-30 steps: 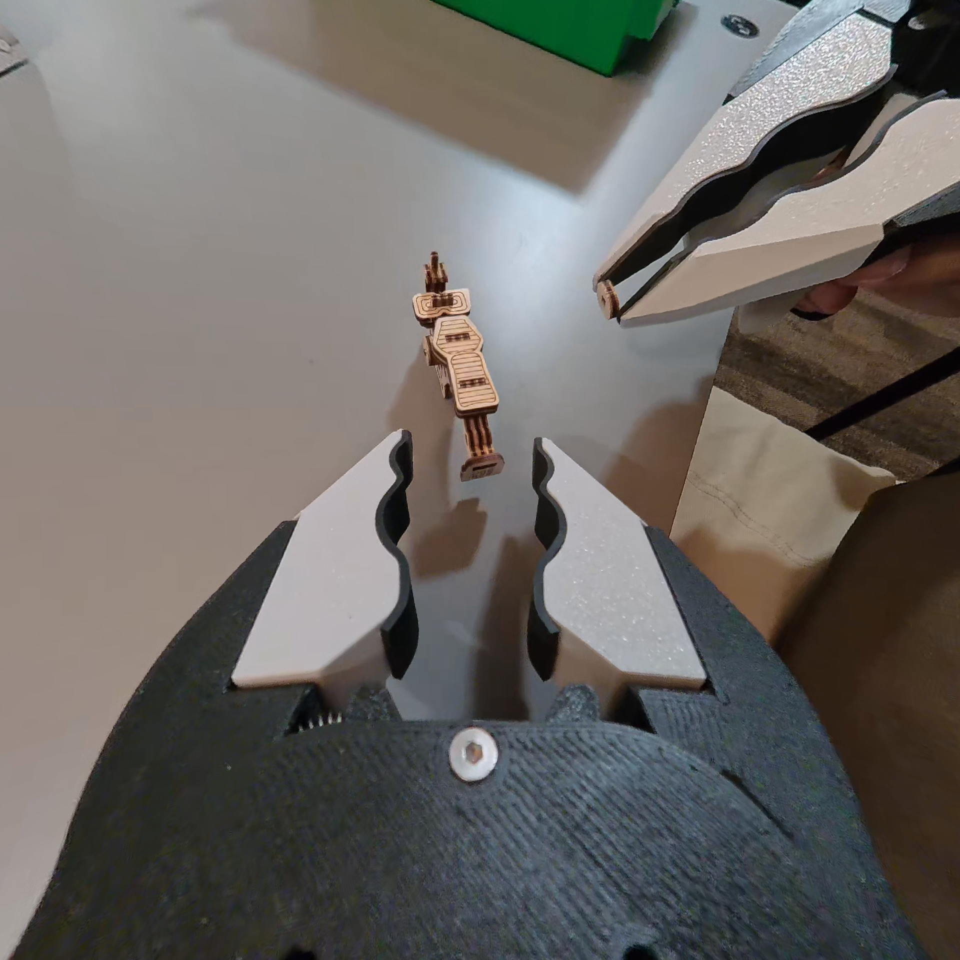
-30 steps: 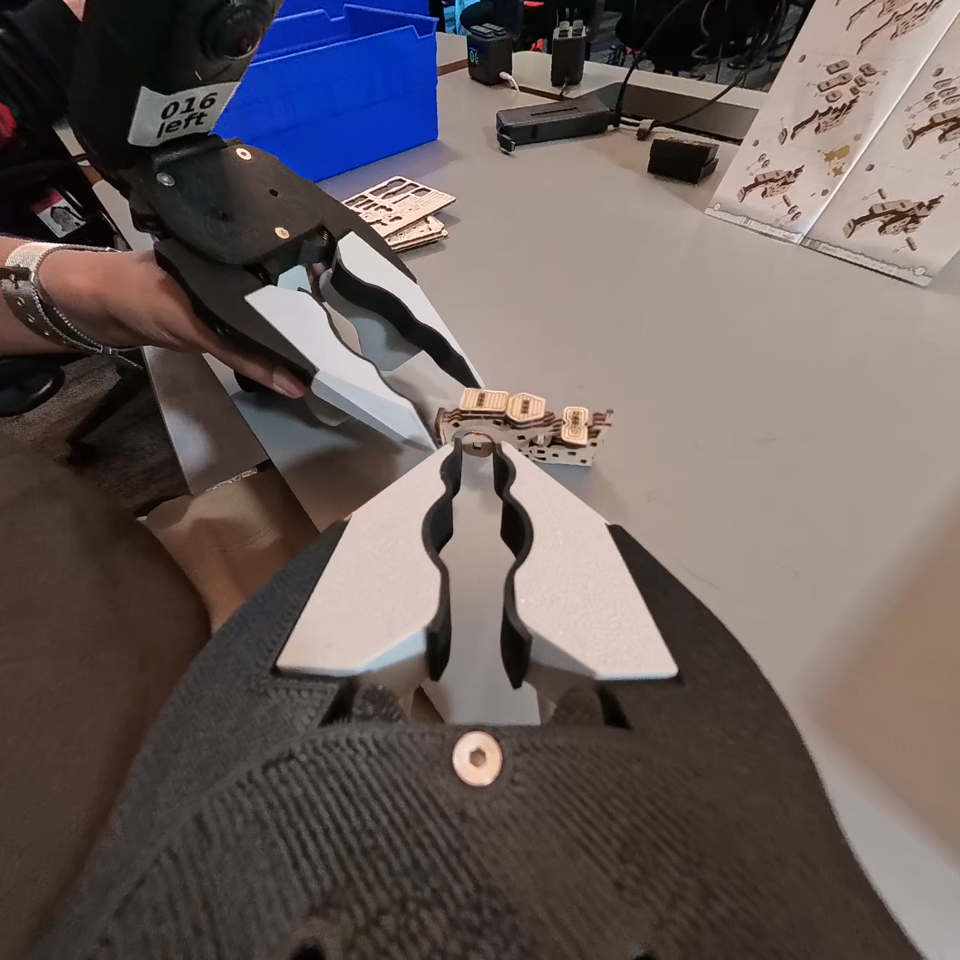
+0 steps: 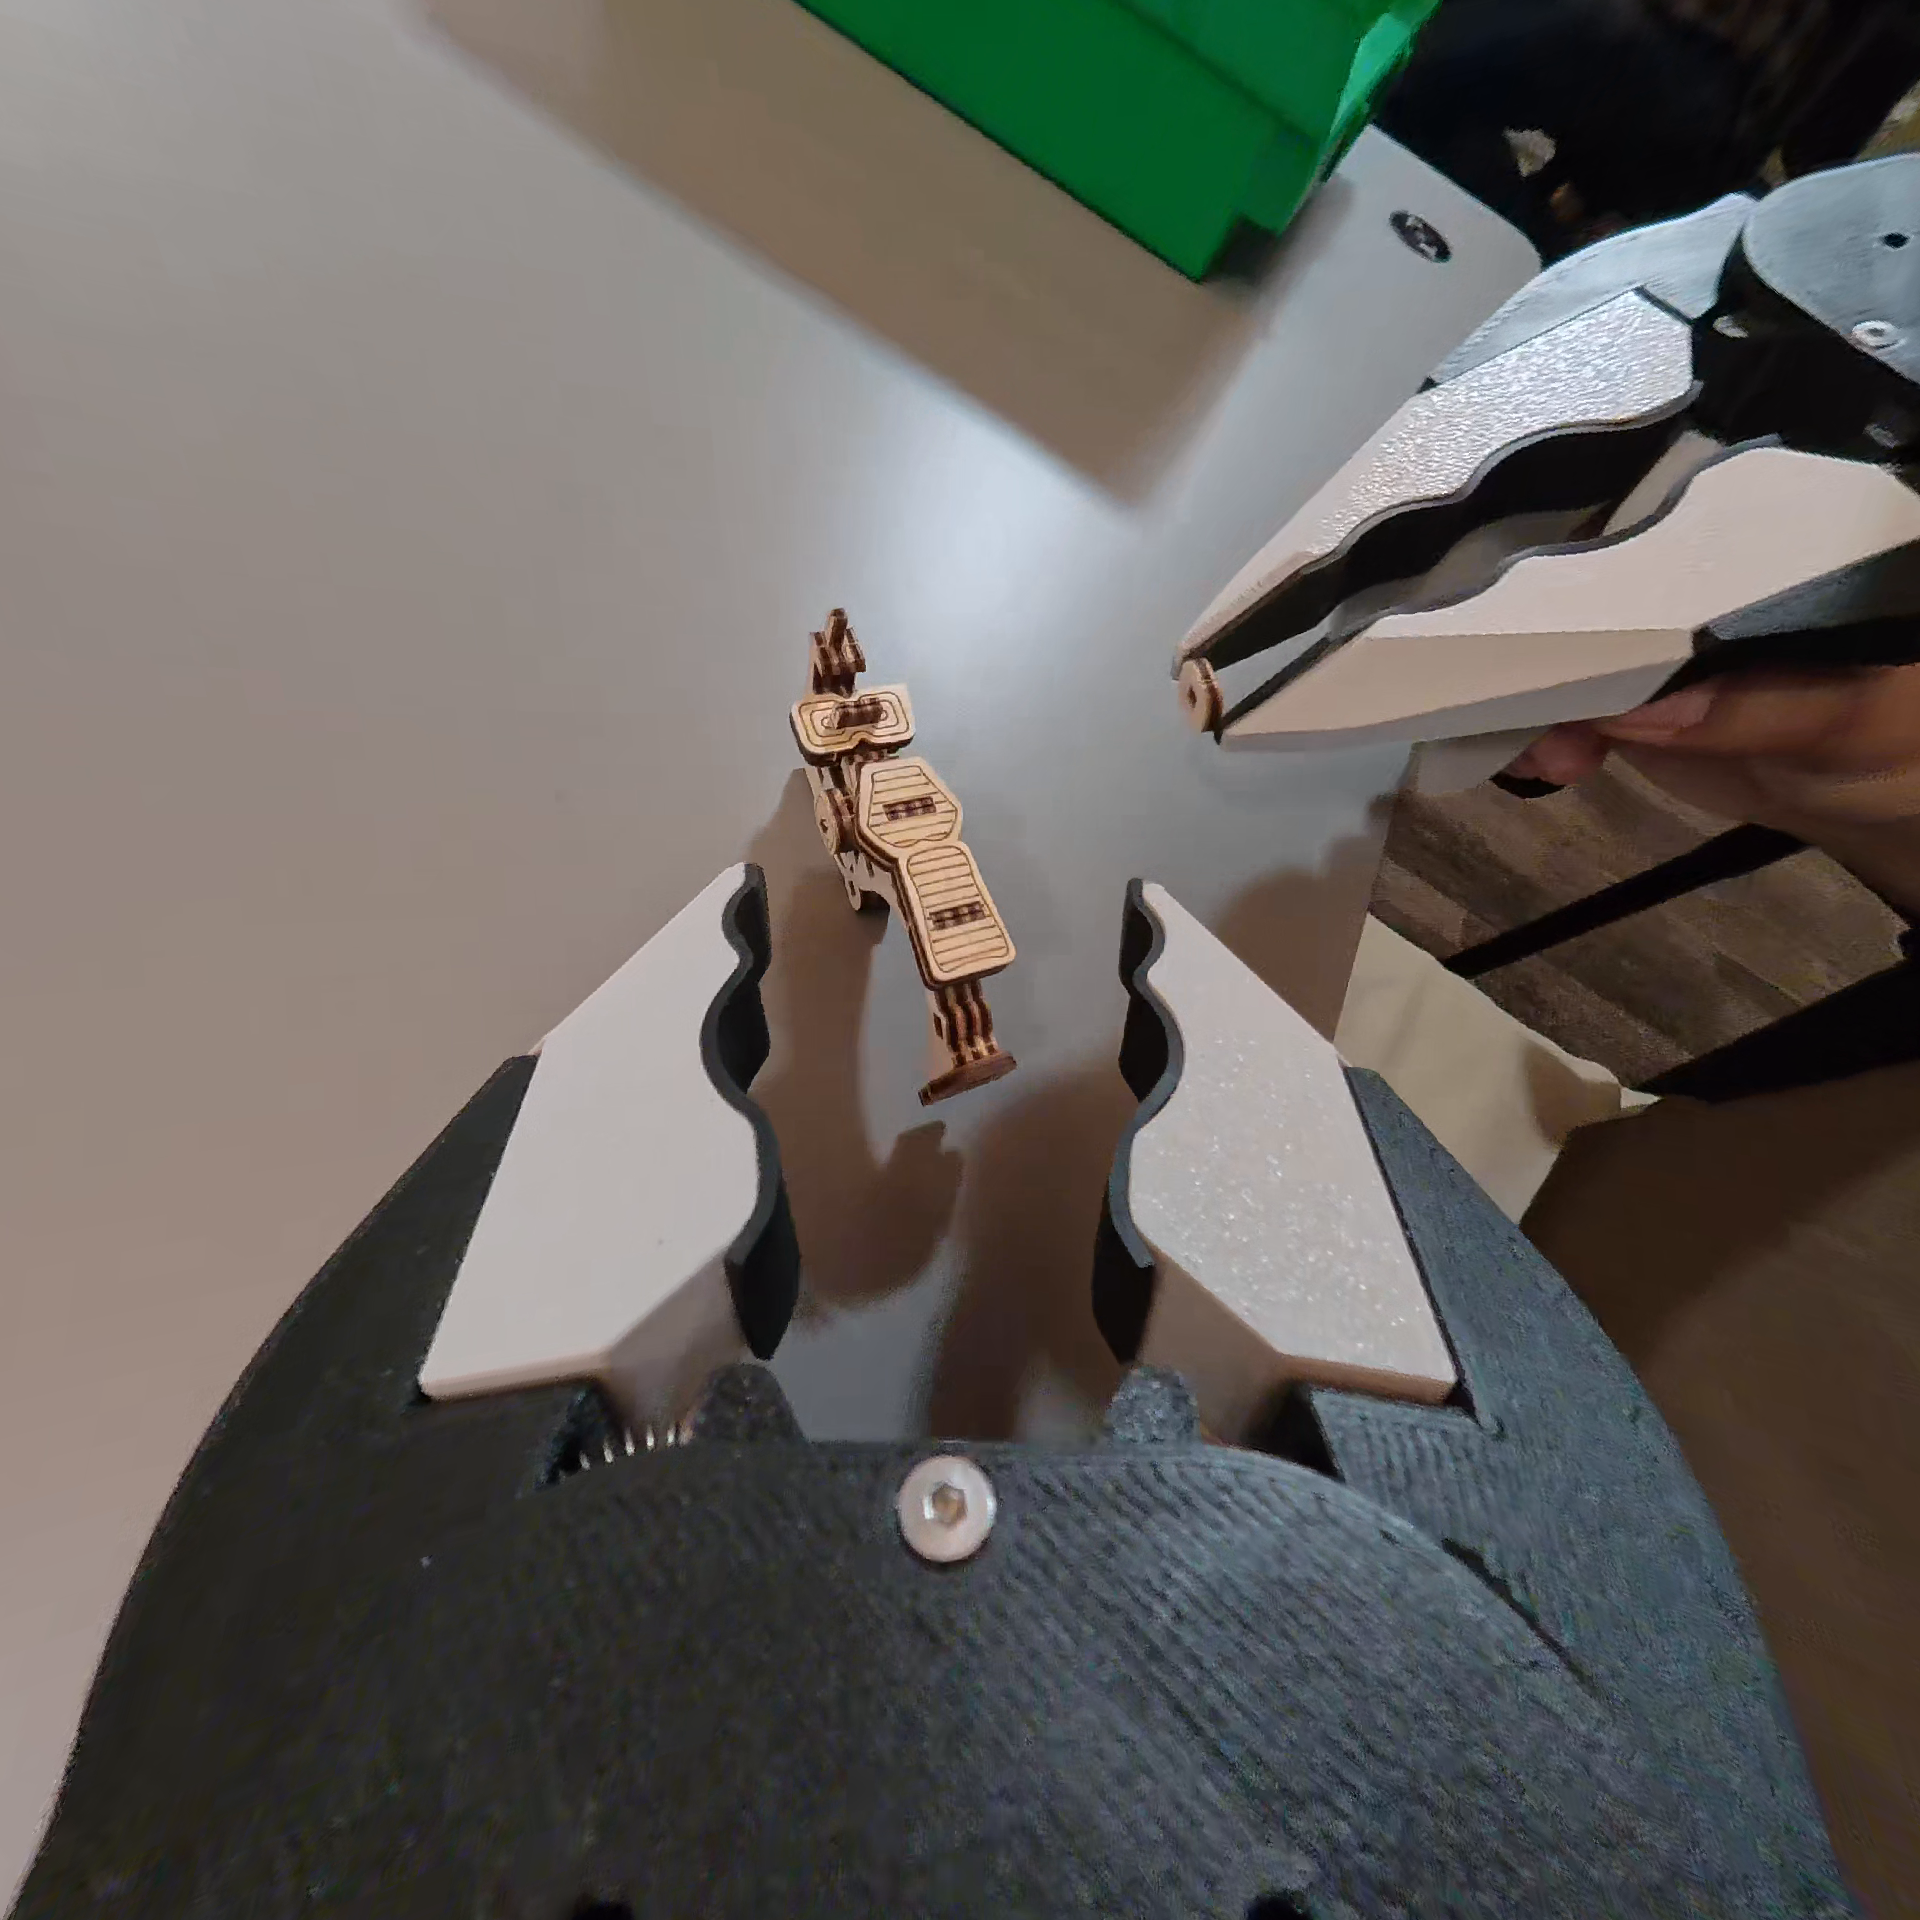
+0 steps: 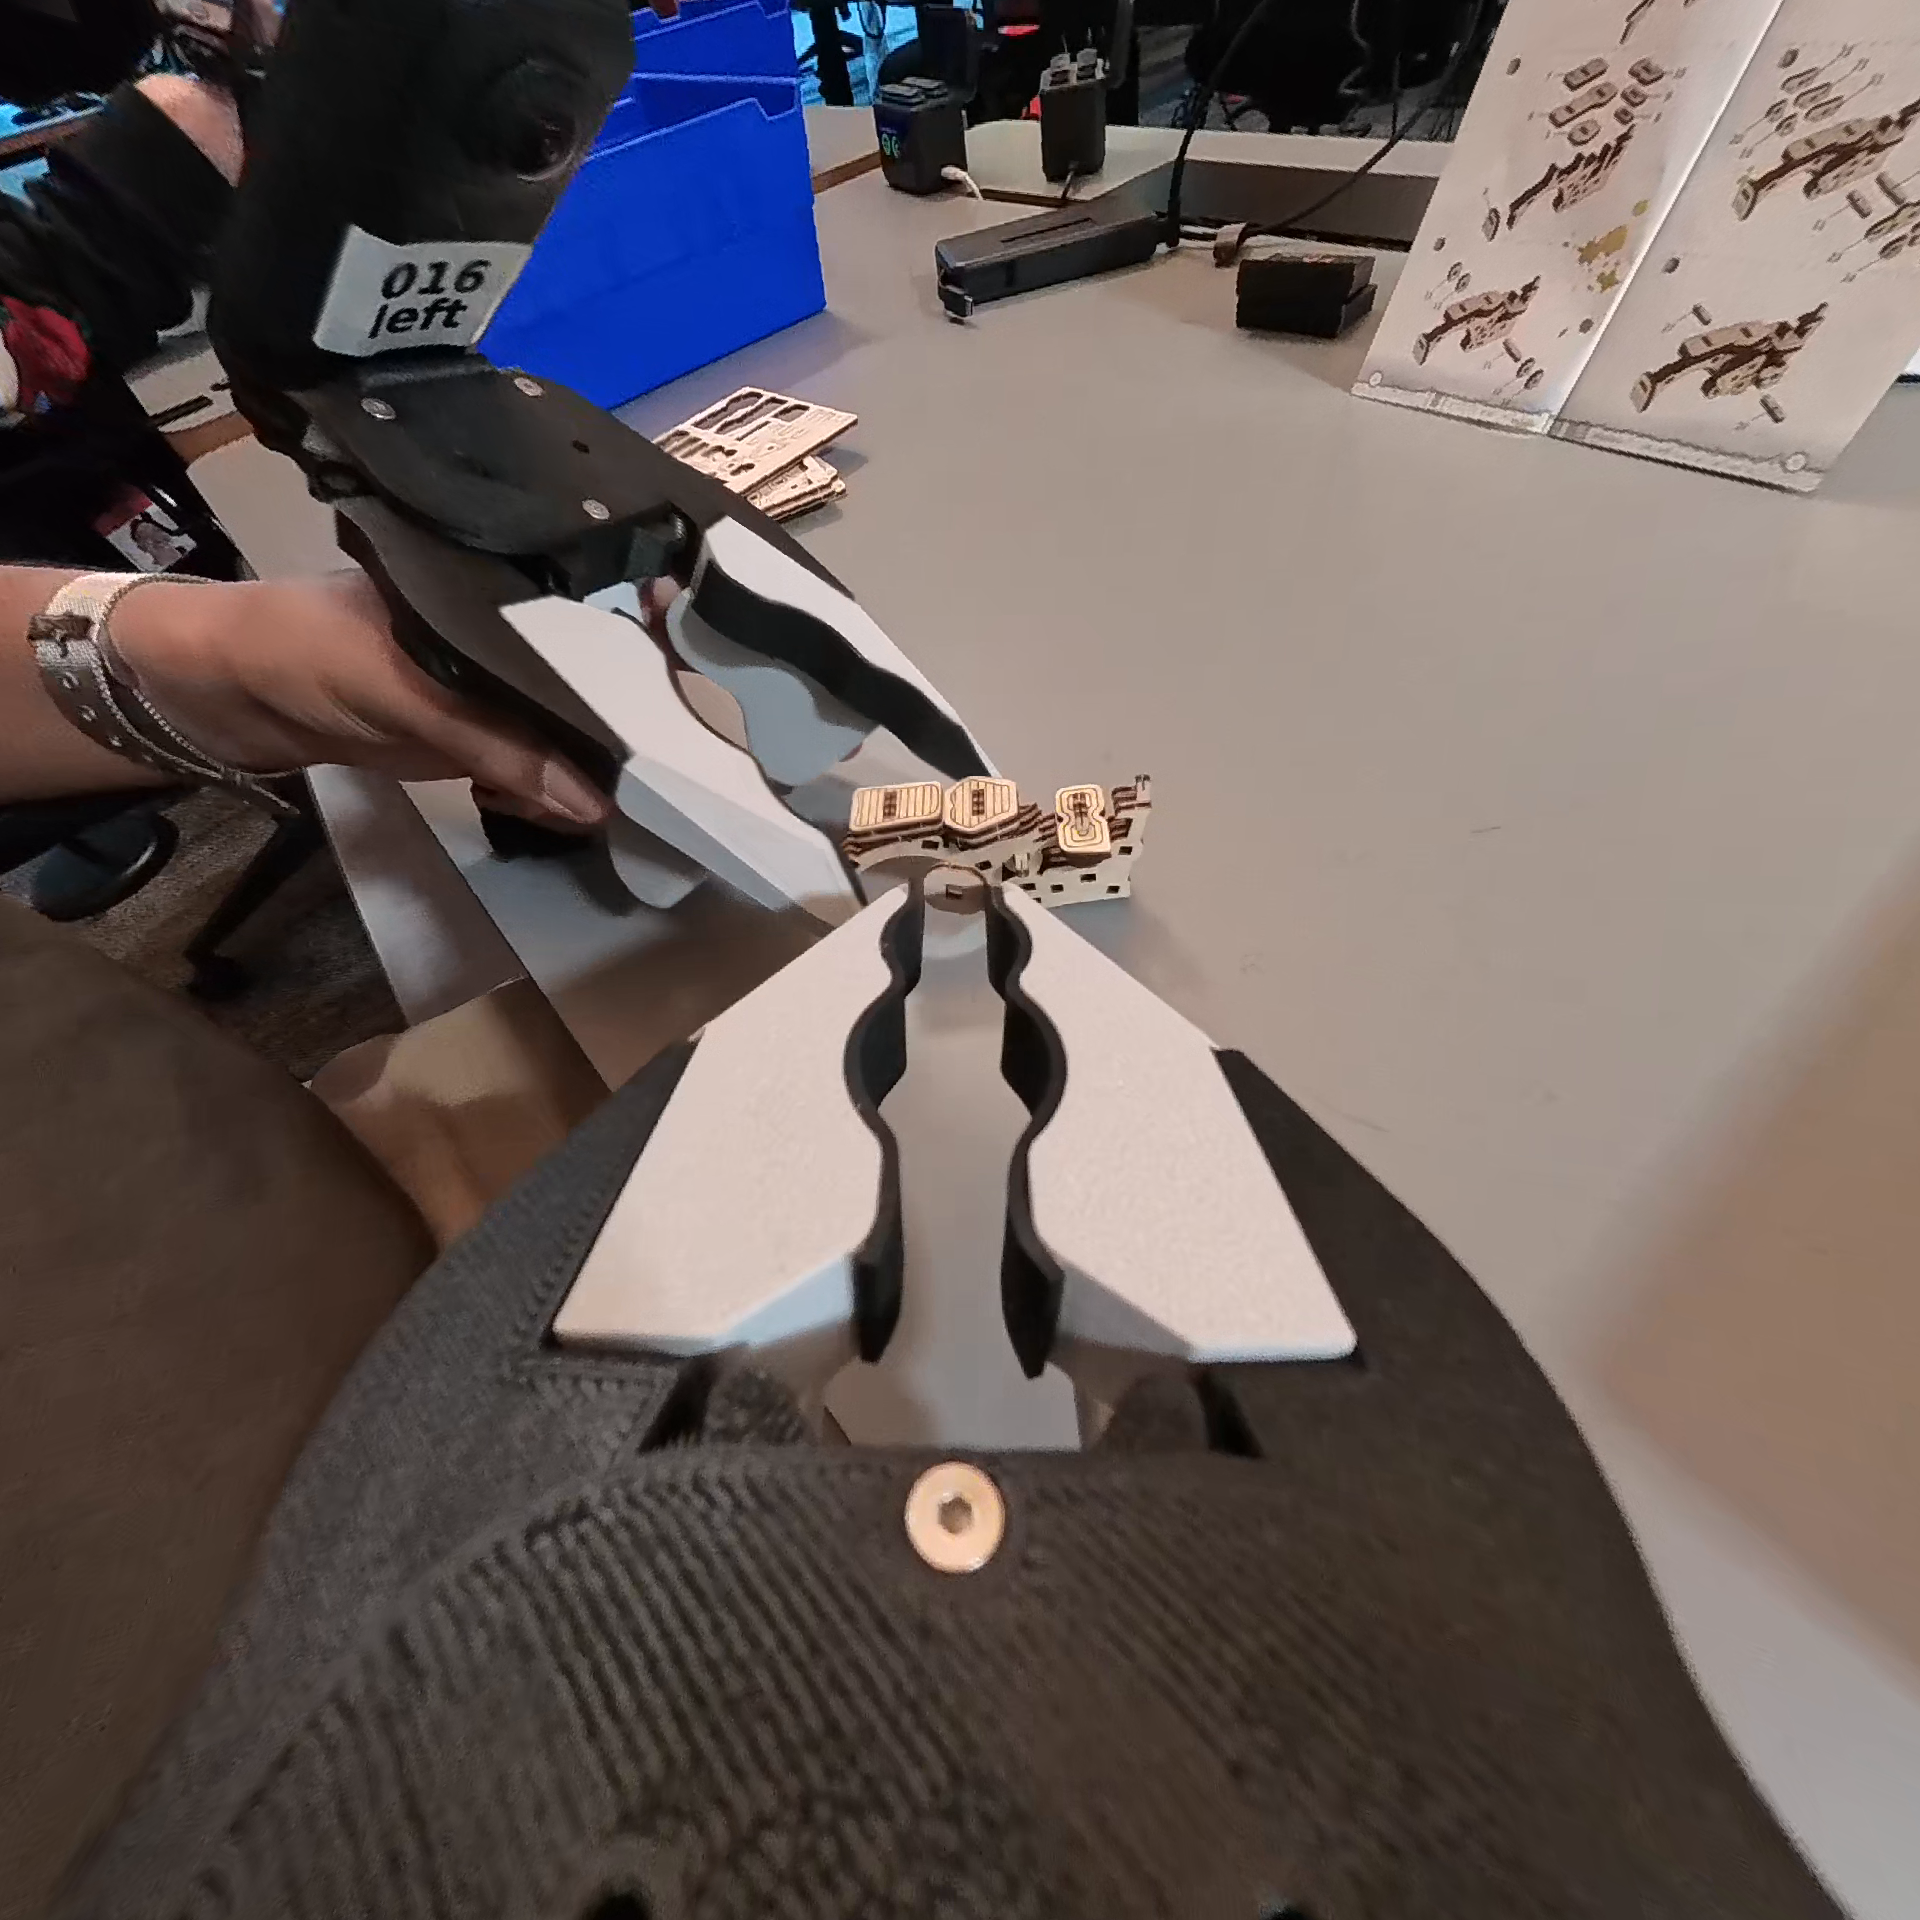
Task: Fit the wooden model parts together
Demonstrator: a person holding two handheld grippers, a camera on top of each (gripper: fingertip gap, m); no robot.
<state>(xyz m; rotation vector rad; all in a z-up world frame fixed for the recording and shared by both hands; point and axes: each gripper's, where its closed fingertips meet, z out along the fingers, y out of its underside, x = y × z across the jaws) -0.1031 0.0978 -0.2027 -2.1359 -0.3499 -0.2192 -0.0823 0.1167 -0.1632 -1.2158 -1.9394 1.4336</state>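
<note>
One white label (image 4: 416, 291) on left claw (image 4: 821, 821).

green bin (image 3: 1122, 114): cut off, top edge
wooden disc (image 4: 951, 885): mostly hidden between right tool (image 4: 954, 902) tips
instruction sheets (image 4: 1662, 239): cut off right; drawings too small

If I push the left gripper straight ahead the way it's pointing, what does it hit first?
Probably the wooden model standing on the table: its near end sits between the open fingers of the left gripper. Depth is unclear, so the tips might touch the tabletop first.
</note>
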